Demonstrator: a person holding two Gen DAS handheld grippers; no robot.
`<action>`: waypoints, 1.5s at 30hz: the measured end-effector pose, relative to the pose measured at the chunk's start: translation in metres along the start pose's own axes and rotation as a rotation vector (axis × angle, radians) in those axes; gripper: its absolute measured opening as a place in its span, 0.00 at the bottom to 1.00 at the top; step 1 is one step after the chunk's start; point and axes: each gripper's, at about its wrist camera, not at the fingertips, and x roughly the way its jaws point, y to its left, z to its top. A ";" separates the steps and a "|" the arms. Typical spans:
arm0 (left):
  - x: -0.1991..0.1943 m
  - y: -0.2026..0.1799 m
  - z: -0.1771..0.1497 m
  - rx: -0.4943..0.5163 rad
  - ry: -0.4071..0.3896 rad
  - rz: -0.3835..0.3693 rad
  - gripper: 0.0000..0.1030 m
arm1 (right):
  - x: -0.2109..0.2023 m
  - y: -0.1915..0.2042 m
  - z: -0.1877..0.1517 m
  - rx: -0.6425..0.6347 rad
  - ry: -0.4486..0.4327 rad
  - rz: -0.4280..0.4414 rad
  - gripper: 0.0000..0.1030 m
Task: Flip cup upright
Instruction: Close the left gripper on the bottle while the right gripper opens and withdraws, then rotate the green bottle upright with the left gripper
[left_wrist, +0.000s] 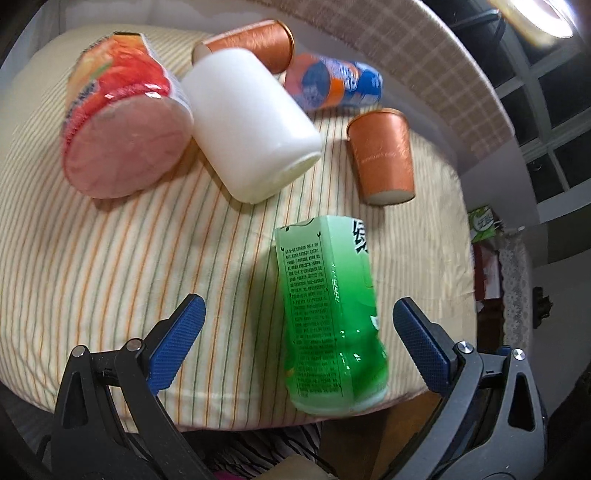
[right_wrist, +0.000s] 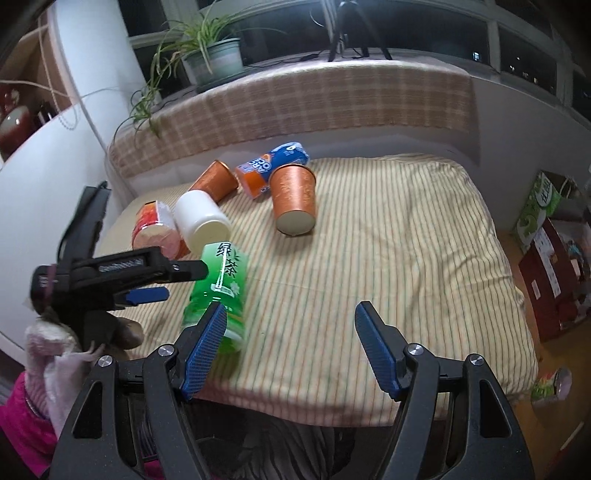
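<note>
Our left claw (left_wrist: 295, 339) hangs wide apart with nothing between its blue pads, and the green tea bottle (left_wrist: 332, 314) lies on its side just under and between them on the striped cloth (left_wrist: 110, 258). Our right claw (right_wrist: 291, 350) is spread just as wide and holds nothing, low over the near edge of the table. We judge that we are at the approach step, with no cup gripped yet. The nearer orange cup (left_wrist: 382, 155) stands mouth down, its pale base up, well beyond the bottle; a second orange cup (left_wrist: 255, 44) lies tipped at the back, next to the blue and orange packet (left_wrist: 332, 81). Next we would need to pass a claw over the bottle, close across a cup's wall and turn it over. The white jar (left_wrist: 251, 122) and the pink-lidded tub (left_wrist: 122, 118) lie on their sides, touching. We cannot see what any of them holds.
</note>
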 end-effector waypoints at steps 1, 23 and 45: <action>0.004 -0.001 0.000 0.000 0.006 0.002 1.00 | 0.000 -0.002 -0.001 0.005 0.000 0.001 0.69; 0.014 -0.028 -0.005 0.105 -0.035 0.004 0.58 | 0.006 -0.033 -0.015 0.084 0.014 -0.006 0.69; -0.003 -0.084 -0.020 0.459 -0.421 0.195 0.56 | 0.020 -0.054 -0.024 0.156 0.041 0.003 0.69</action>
